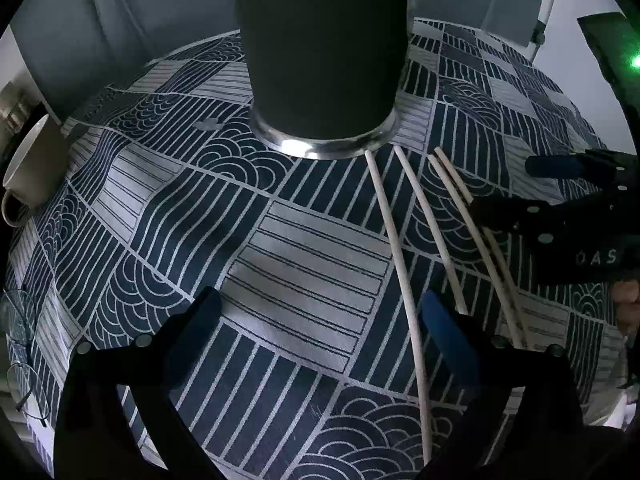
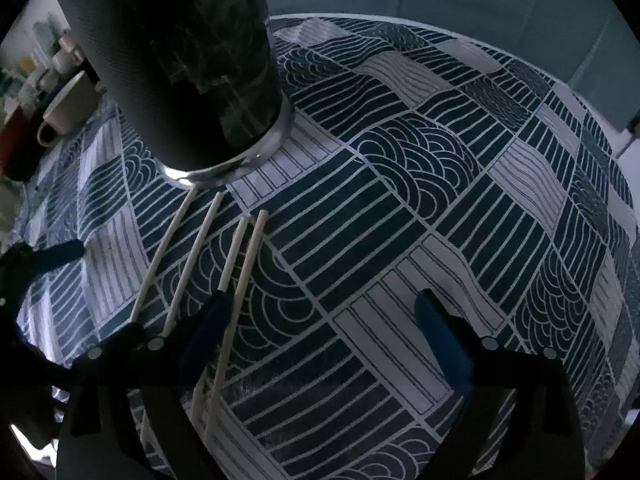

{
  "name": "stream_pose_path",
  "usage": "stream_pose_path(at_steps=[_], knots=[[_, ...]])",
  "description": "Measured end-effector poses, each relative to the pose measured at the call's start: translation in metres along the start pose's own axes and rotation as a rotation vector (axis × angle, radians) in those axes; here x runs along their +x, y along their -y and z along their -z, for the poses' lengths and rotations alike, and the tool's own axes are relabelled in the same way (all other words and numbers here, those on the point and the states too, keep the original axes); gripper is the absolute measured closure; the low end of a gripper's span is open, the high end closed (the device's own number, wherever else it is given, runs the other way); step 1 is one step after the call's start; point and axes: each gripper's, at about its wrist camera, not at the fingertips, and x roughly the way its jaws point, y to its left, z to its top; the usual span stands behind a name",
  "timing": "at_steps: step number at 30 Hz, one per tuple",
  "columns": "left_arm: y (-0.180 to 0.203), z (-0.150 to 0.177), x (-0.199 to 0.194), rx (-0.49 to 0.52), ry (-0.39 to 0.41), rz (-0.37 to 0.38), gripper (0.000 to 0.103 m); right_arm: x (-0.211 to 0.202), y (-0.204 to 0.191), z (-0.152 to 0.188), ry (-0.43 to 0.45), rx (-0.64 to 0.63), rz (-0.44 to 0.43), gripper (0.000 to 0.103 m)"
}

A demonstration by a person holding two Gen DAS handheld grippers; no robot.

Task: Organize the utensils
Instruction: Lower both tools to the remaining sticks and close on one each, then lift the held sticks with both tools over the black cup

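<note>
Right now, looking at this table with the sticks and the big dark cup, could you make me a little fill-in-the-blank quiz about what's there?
1. The number of pale chopsticks lying on the patterned tablecloth is ____.
2. The tall dark tumbler stands upright on a shiny ____ base.
3. Both the left gripper and the right gripper have their fingers spread ____, holding nothing.
4. At the table's edge sits a cream-coloured ____ with a handle.

Missing words: four; metal; open; mug
</note>
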Motion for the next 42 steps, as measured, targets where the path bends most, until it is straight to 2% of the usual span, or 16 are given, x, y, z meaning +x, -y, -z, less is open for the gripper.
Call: stream_pose_path(at_steps=[8,10,12,13,15,16,17,18,20,21,25,30,34,40,42], knots=[[-0.001,-0.007,0.003,0.004,-0.049,0.0,0.004,0.002,0.003,-0.001,-0.052,0.023,0.025,0.013],[-0.001,-0.007,0.003,0.006,-0.057,0.006,0.006,-0.001,0.006,0.001,-0.047,0.007,0.019,0.023],[-0.004,-0.008,0.001,0.004,-0.061,0.008,0.016,-0.009,0.014,0.003,-0.037,0.005,0.017,0.051],[-0.008,-0.008,-0.001,-0.004,-0.059,0.007,0.021,-0.011,0.019,0.003,-0.035,0.007,0.019,0.059],[-0.018,-0.006,-0.006,-0.021,-0.055,0.005,0.046,-0.015,0.032,0.007,-0.03,0.012,0.03,0.085],[-0.024,-0.005,-0.008,-0.027,-0.055,0.007,0.052,-0.017,0.037,0.009,-0.031,0.016,0.038,0.09],[-0.033,-0.003,-0.011,-0.034,-0.064,0.007,0.067,-0.018,0.045,0.011,-0.033,0.028,0.052,0.098],[-0.039,-0.002,-0.013,-0.041,-0.073,0.005,0.083,-0.02,0.052,0.014,-0.032,0.042,0.055,0.099],[-0.053,0.002,-0.016,-0.07,-0.091,0.015,0.096,-0.021,0.064,0.016,-0.035,0.067,0.059,0.099],[-0.061,0.005,-0.017,-0.104,-0.103,0.033,0.098,-0.022,0.071,0.016,-0.043,0.087,0.06,0.099],[-0.087,0.014,-0.021,-0.246,-0.132,0.129,0.098,-0.025,0.093,0.02,-0.075,0.166,0.024,0.099],[-0.107,0.021,-0.03,-0.362,-0.121,0.168,0.098,-0.039,0.12,0.02,-0.051,0.271,-0.025,0.099],[-0.119,0.012,-0.044,-0.392,-0.079,0.154,0.098,-0.059,0.131,0.007,0.004,0.294,-0.038,0.099],[-0.134,-0.018,-0.062,-0.401,-0.027,0.093,0.098,-0.078,0.137,-0.019,0.073,0.272,-0.056,0.099],[-0.138,-0.027,-0.068,-0.41,-0.003,0.094,0.098,-0.083,0.134,-0.03,0.096,0.26,-0.058,0.099]])
